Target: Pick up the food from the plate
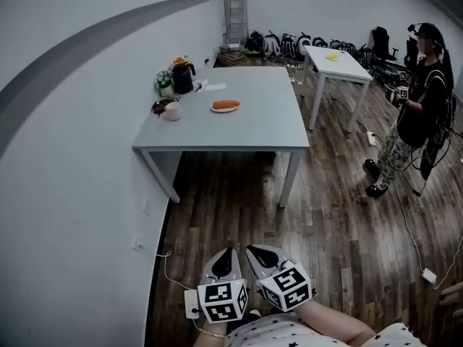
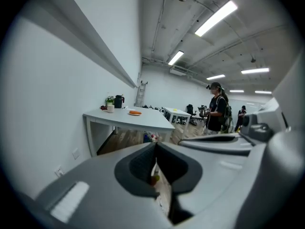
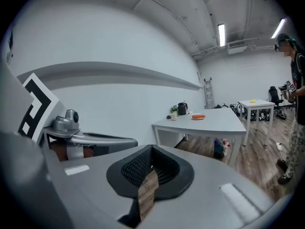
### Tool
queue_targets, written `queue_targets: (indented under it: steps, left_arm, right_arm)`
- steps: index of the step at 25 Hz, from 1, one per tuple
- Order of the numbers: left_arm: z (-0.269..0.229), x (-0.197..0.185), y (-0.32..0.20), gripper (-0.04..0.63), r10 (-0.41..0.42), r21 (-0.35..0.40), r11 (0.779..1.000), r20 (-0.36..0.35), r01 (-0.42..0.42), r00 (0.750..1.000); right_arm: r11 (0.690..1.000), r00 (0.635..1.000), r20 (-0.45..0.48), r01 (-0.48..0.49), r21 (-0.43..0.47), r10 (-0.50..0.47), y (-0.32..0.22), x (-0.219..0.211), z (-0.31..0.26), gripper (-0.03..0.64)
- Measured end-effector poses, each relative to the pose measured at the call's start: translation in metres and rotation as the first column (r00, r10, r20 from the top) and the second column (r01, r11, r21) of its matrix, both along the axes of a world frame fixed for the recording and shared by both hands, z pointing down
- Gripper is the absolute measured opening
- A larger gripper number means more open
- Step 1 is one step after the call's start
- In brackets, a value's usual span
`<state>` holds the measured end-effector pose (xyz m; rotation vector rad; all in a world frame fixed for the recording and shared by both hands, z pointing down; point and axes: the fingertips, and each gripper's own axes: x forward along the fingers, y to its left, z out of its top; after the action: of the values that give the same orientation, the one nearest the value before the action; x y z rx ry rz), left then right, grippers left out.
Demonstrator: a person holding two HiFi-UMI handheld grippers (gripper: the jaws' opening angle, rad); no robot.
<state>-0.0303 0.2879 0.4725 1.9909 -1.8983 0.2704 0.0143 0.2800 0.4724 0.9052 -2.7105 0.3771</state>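
Note:
An orange piece of food (image 1: 226, 104) lies on a small white plate (image 1: 226, 109) near the middle of the grey table (image 1: 253, 125), well ahead of me across the wooden floor. My left gripper (image 1: 226, 262) and right gripper (image 1: 264, 257) hang side by side close to my body, far from the table, both shut and holding nothing. In the left gripper view the jaws (image 2: 155, 147) meet at their tips, with the plate (image 2: 135, 112) small in the distance. From the right gripper (image 3: 152, 149), also shut, the food (image 3: 198, 116) shows on the far table.
A black kettle (image 1: 183, 77), a small plant (image 1: 166, 83) and a white cup (image 1: 172, 111) stand along the table's left side by the wall. A second white table (image 1: 335, 65) stands behind. A person (image 1: 423, 100) stands at the right. Cables and a power strip (image 1: 429, 275) lie on the floor.

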Motion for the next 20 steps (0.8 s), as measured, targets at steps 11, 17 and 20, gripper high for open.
queue_targets:
  steps: [11,17,20]
  left_arm:
    - [0.02,-0.022,-0.029,0.008,0.019,-0.026,0.999,-0.05,-0.02,0.999]
    - [0.022,-0.031,-0.086,0.008,0.014,-0.016,1.0,-0.029,-0.015,0.999]
    - [0.017,-0.034,-0.133,0.008,0.013,0.003,1.0,-0.016,-0.013,1.0]
  right_arm:
    - [0.998,0.998,-0.025,-0.052,-0.022,0.051,-0.028,-0.011,0.014,-0.002]
    - [0.999,0.999,-0.008,-0.051,-0.004,0.051,-0.091,-0.02,0.012,-0.002]
    - [0.998,0.999,-0.01,-0.045,0.032,0.045,-0.144,-0.023,0.005,-0.002]
